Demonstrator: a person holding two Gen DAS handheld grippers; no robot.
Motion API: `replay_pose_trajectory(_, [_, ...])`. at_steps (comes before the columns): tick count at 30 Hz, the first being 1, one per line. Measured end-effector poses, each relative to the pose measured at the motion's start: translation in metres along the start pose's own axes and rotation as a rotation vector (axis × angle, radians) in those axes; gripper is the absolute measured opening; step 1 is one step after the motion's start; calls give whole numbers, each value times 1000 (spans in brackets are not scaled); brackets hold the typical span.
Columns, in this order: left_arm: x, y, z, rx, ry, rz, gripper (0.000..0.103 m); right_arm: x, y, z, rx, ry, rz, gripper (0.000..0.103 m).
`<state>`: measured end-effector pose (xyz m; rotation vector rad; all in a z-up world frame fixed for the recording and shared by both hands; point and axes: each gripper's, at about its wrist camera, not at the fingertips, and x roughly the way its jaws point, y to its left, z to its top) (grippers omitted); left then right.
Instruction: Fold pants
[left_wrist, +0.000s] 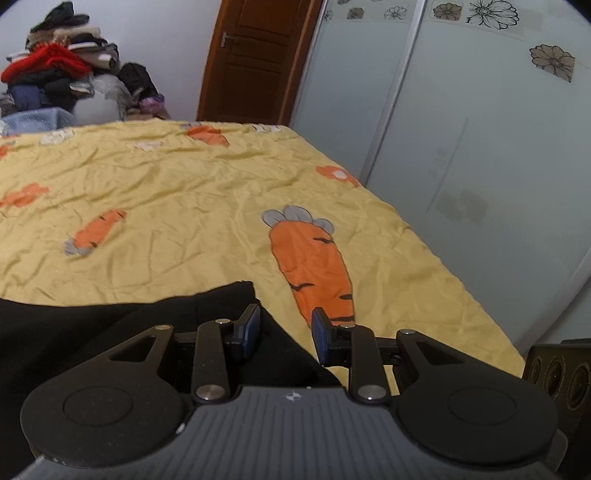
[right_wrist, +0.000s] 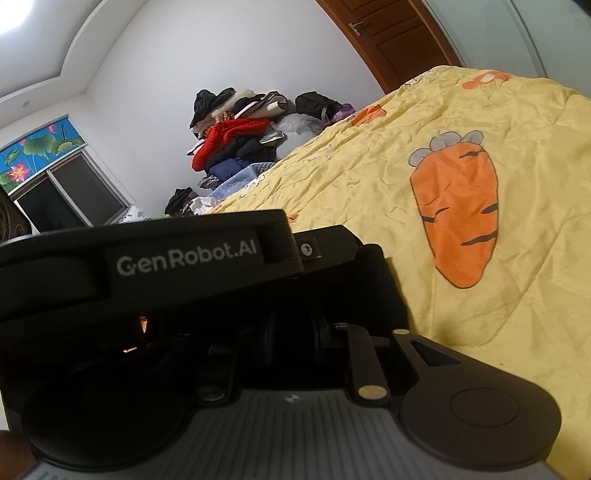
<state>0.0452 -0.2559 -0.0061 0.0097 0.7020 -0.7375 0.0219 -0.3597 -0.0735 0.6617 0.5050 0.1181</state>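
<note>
Black pants (left_wrist: 110, 325) lie on the yellow carrot-print bedspread (left_wrist: 184, 192) at the lower left of the left wrist view. My left gripper (left_wrist: 284, 334) is open, its blue pads straddling the pants' right edge, one finger over the black cloth and one over the orange carrot. In the right wrist view my right gripper (right_wrist: 291, 332) sits in shadow with its fingers close together. The left gripper's body (right_wrist: 147, 266) lies right in front of it and hides the pants there. I cannot tell whether cloth is pinched.
A heap of clothes (left_wrist: 62, 62) is piled beyond the bed's far side, seen too in the right wrist view (right_wrist: 236, 136). A brown door (left_wrist: 255, 55) and sliding wardrobe panels (left_wrist: 461, 129) stand at the right. A dark speaker box (left_wrist: 557, 373) sits beside the bed's near corner.
</note>
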Motion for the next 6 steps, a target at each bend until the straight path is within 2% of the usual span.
replay_pose_trajectory(6, [12,-4,-3,-16,44,-50,34,-9,-7,-4,9,3,-47,18])
